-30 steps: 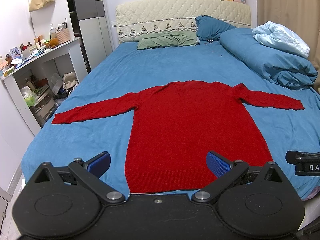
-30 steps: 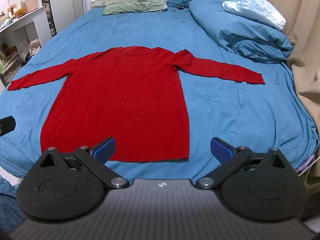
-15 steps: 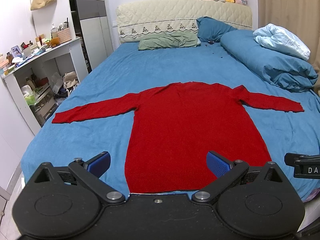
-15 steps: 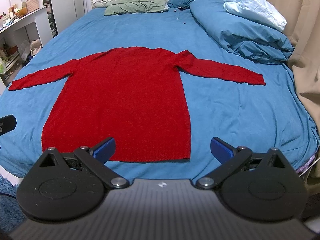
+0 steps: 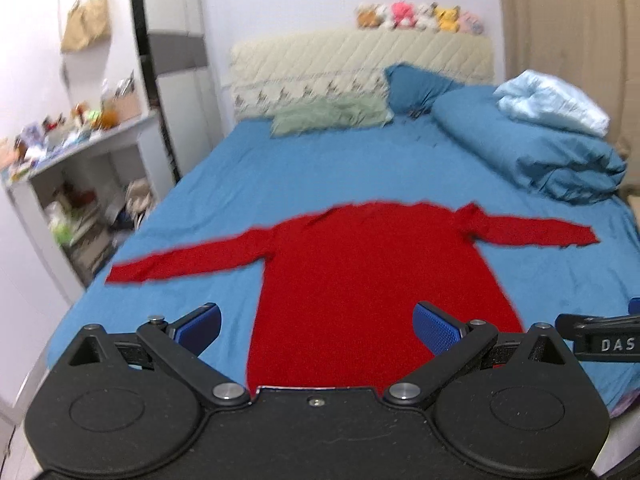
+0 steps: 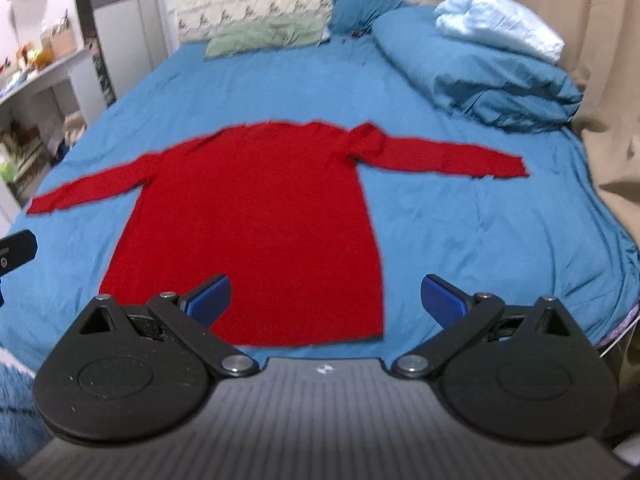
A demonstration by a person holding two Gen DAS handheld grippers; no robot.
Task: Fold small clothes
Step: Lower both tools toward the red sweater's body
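A red long-sleeved sweater (image 5: pixel 360 280) lies flat on the blue bed (image 5: pixel 300 184), both sleeves spread out, hem toward me. It also shows in the right wrist view (image 6: pixel 260 232). My left gripper (image 5: pixel 318 326) is open and empty, held above the hem near the bed's front edge. My right gripper (image 6: pixel 326 298) is open and empty, above the hem's right corner. The right gripper's tip shows at the right edge of the left wrist view (image 5: pixel 600 338).
A rolled blue duvet (image 6: pixel 472 68) with a pale blue blanket (image 6: pixel 500 20) lies at the back right. Pillows (image 5: pixel 332 118) lie against the headboard. A cluttered white shelf (image 5: pixel 80 160) stands left of the bed. A beige curtain (image 6: pixel 600 80) hangs on the right.
Both views have tilted upward and moved slightly; the sweater sits lower in both frames and is blurred. The sweater itself has not moved. Both grippers stay open.
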